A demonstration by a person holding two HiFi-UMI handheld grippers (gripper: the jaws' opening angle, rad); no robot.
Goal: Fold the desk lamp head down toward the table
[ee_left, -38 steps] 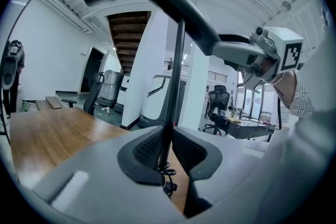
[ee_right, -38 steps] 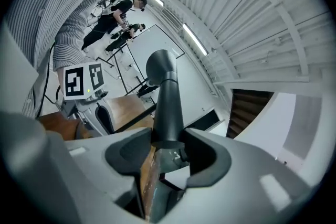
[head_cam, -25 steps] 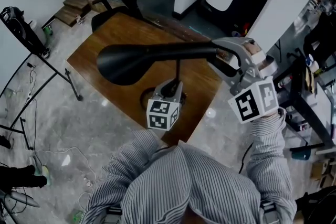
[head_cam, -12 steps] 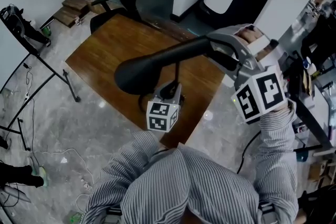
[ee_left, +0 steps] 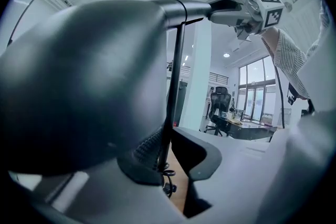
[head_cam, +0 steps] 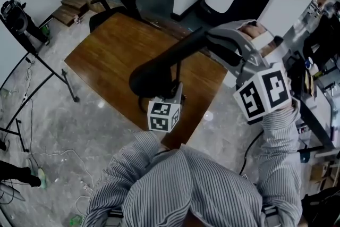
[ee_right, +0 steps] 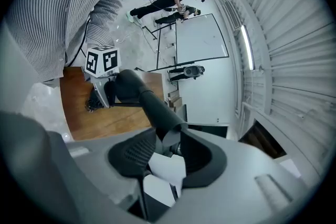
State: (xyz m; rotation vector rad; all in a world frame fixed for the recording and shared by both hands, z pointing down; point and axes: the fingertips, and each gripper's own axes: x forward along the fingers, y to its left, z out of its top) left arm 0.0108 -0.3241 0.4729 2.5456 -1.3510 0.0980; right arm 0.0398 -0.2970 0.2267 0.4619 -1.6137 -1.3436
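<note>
Over the table point(head_cam: 101, 45), close to its near corner, the lamp point(head_cam: 175, 53) is tipping over. A second ago the head point(head_cam: 150, 77) lay about level, pointing out toward the table's left corner. Now its wide black mouth has swung in and dipped, and it hangs low, close to the table's near edge and just above the left gripper point(head_cam: 175, 90). It covers the spot where the base stands.

The right gripper point(head_cam: 211, 46) is doing the work. It has the rear end of the head's long stem between its jaws and has come up and rolled since a second ago. As it lifts that back end, the front goes down. Its jaws are closing at this moment, narrowing onto the stem, and its own view shows the pads against the dark tube.

The left gripper hasn't budged. Its jaws sit narrow on the thin pole point(ee_left: 173, 86), low down near the foot, and pin the stand so it can't slide or topple.

So the fold looks well under way, past halfway by my read, though the head is not yet down at the wood. I'd say a little more lift at the rear should bring it down.
</note>
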